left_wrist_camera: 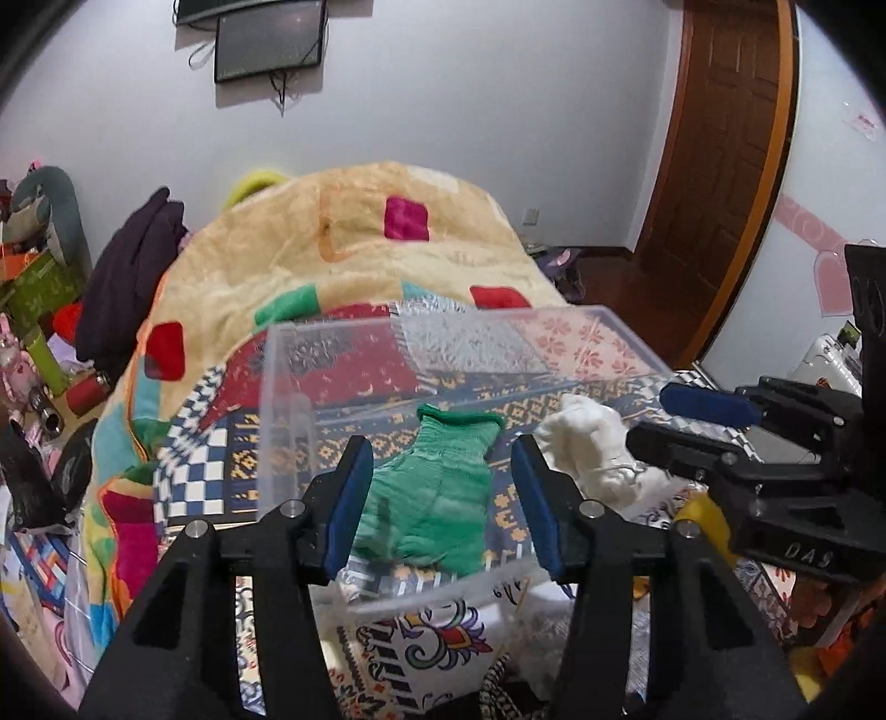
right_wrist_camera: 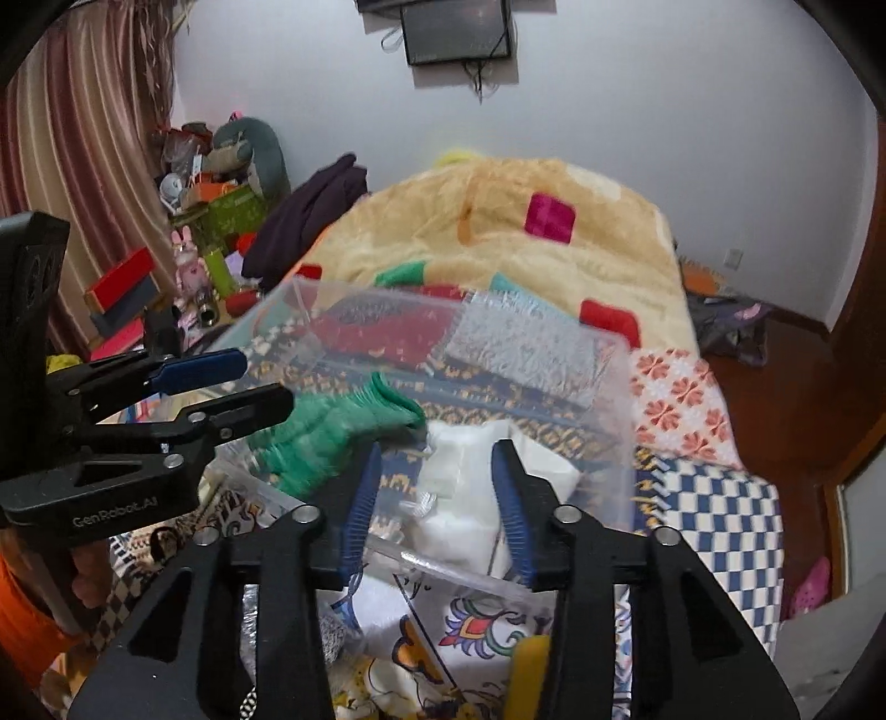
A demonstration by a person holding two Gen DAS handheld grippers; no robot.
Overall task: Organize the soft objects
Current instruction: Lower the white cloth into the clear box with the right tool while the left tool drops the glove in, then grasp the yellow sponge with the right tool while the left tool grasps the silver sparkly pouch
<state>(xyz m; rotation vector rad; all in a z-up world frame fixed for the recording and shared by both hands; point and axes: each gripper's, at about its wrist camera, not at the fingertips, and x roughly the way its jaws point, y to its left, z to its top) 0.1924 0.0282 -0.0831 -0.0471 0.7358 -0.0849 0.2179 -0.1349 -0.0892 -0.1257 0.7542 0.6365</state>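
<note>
Home bedroom. Bed (left_wrist_camera: 232,437) with patchwork sheet, covered by a plush beige blanket (left_wrist_camera: 343,249) with coloured squares. Wall-mounted TV (left_wrist_camera: 269,39) on a white wall, wooden door (left_wrist_camera: 725,138), wood floor (right_wrist_camera: 775,376). Striped pink curtain (right_wrist_camera: 83,138) at left. Cluttered corner beside the bed: boxes (right_wrist_camera: 119,288), toys, stuffed animal (right_wrist_camera: 249,149), dark clothes (left_wrist_camera: 133,277) draped by the bed. Pink slipper (right_wrist_camera: 811,587) on the floor.
</note>
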